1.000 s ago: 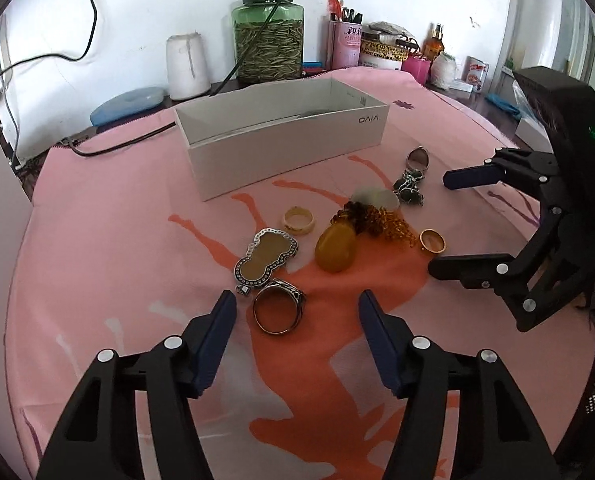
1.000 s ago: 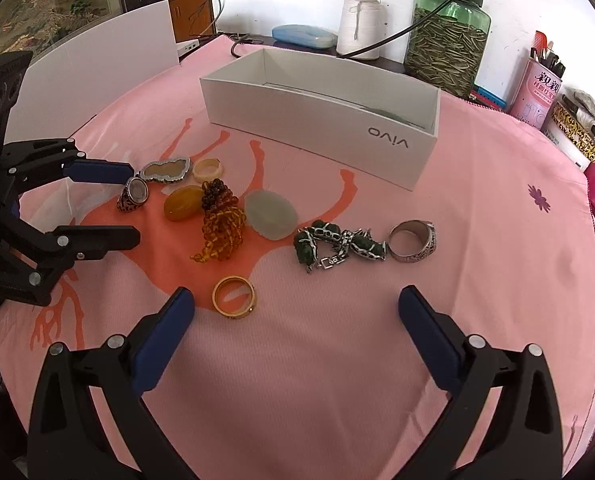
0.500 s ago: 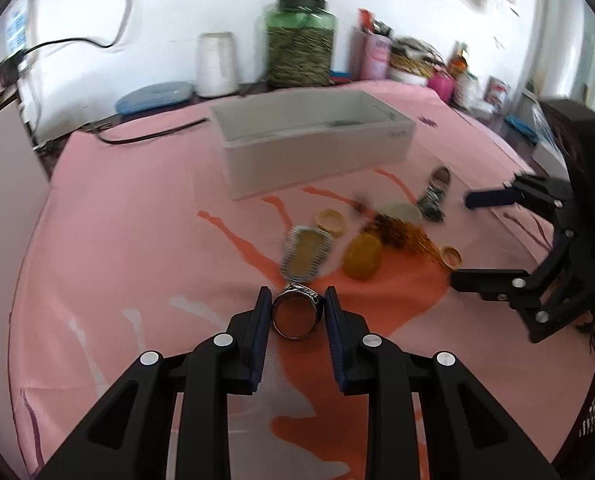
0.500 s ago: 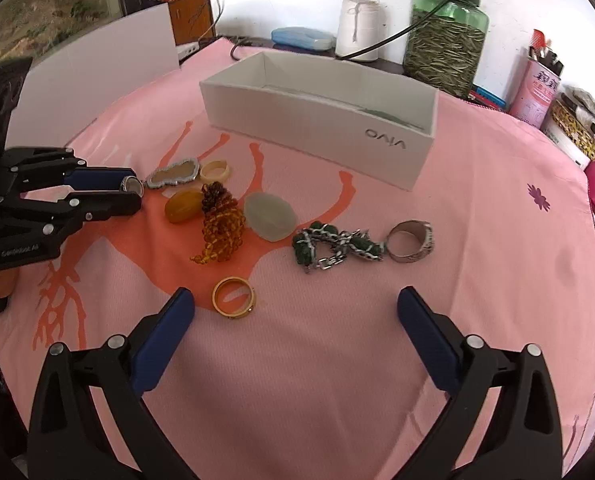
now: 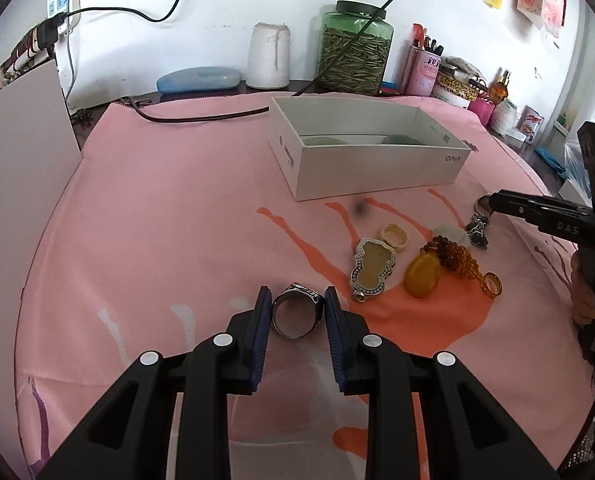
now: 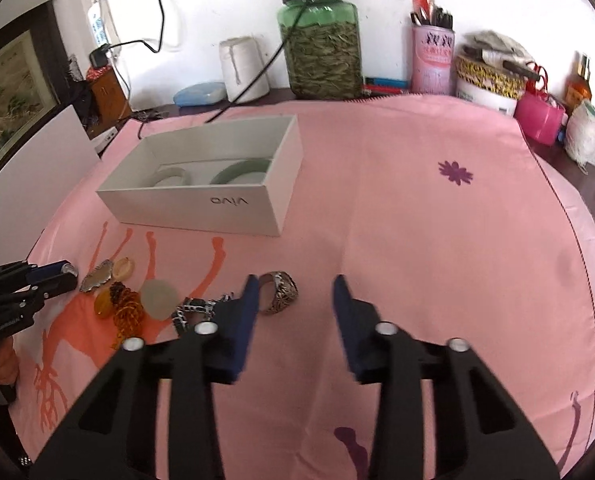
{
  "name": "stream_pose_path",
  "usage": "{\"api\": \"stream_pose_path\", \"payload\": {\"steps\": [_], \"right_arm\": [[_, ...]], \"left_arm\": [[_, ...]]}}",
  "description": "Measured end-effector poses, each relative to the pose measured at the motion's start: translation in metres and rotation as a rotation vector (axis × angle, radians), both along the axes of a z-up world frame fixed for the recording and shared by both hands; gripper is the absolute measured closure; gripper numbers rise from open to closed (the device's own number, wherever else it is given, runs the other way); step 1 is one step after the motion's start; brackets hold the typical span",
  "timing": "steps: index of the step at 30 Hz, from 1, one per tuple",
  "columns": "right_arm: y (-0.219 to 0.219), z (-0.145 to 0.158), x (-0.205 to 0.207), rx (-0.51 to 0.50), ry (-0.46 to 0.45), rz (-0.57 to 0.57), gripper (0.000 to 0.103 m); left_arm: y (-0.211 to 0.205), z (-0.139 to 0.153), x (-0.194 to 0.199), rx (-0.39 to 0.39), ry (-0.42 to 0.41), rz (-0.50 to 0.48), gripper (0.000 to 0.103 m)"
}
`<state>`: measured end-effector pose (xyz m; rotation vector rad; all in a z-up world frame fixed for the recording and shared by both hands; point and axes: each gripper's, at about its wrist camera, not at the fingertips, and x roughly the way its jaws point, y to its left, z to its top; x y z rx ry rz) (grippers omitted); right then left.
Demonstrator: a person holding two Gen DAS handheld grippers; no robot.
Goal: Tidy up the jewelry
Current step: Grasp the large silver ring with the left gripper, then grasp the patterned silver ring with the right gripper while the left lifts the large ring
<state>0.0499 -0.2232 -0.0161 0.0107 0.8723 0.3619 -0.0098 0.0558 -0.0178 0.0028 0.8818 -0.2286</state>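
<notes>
Left claw (image 5: pixel 297 312) now lifted with silver ring (image 5: pixel 296 314), pink tablecloth (image 5: pixel 169 232), cluttered white wall

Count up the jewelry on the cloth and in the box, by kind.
Rings: 4 (gripped silver ring, cream ring, gold ring, carved silver ring)
Pendants and stones: 3 (gourd pendant, amber pendant, pale stone)
Bracelets: 2 (amber beads, green chain)
Bangles in the white box: 2 (pale bangle, green bangle)
Total: 11
</notes>
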Motion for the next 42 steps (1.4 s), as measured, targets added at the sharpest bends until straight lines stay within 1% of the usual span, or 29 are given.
{"api": "stream_pose_path", "payload": {"steps": [4,6,8,10,14,18,20,21,24,28,31,34,35,36,37,38,42], "right_arm": [[-0.016,0.000,0.003,-0.013,0.003,-0.075,0.071],[-0.028,0.003,0.004,0.003,-0.005,-0.111,0.070],[-0.034,0.007,0.003,0.051,-0.002,-0.096,0.070],[-0.031,0.009,0.001,0.058,-0.008,-0.080,0.070],[-0.015,0.010,-0.004,0.004,-0.032,-0.028,0.070],[-0.004,0.005,-0.006,-0.016,-0.013,0.019,0.070],[0.005,0.000,-0.006,-0.062,0.002,0.045,0.070],[0.006,0.001,-0.007,-0.068,-0.007,0.050,0.070],[0.005,0.007,-0.011,-0.071,-0.042,0.042,0.070],[0.003,0.003,-0.006,-0.068,-0.026,0.022,0.070],[0.000,0.004,-0.001,-0.053,-0.035,0.000,0.070],[0.004,-0.003,0.007,-0.057,0.018,0.011,0.070],[0.005,-0.003,0.008,-0.061,0.018,0.013,0.070],[0.006,-0.002,0.007,-0.066,0.015,0.015,0.080],[0.006,-0.002,0.006,-0.080,0.012,0.010,0.094],[0.007,-0.001,0.004,-0.084,0.005,0.012,0.098],[0.006,0.001,-0.003,-0.075,-0.014,0.021,0.098]], "left_arm": [[0.000,0.000,0.000,-0.001,0.000,0.001,0.076],[0.000,0.000,0.000,0.000,0.000,0.002,0.076],[0.000,0.000,0.001,0.001,0.001,0.002,0.076],[0.000,0.000,0.001,0.001,0.001,0.002,0.076],[0.000,0.000,0.001,0.001,0.001,0.002,0.076],[-0.001,0.000,0.001,0.003,0.001,0.002,0.076],[-0.001,0.000,0.001,0.003,0.001,0.002,0.076],[-0.001,0.000,0.001,0.002,0.001,0.003,0.076],[-0.001,0.000,0.001,0.004,0.001,0.002,0.076],[-0.002,0.000,0.001,0.004,0.001,0.002,0.075],[-0.002,0.000,0.001,0.004,0.001,0.003,0.075],[-0.002,0.000,0.001,0.004,0.001,0.003,0.075],[-0.002,0.000,0.001,0.002,0.001,0.001,0.075],[-0.002,0.000,0.001,-0.001,0.001,-0.001,0.075],[-0.002,0.000,0.001,-0.004,0.001,-0.003,0.075],[-0.002,0.000,0.001,-0.006,0.000,-0.006,0.076],[-0.002,0.000,-0.001,-0.015,-0.008,-0.014,0.076]]}}
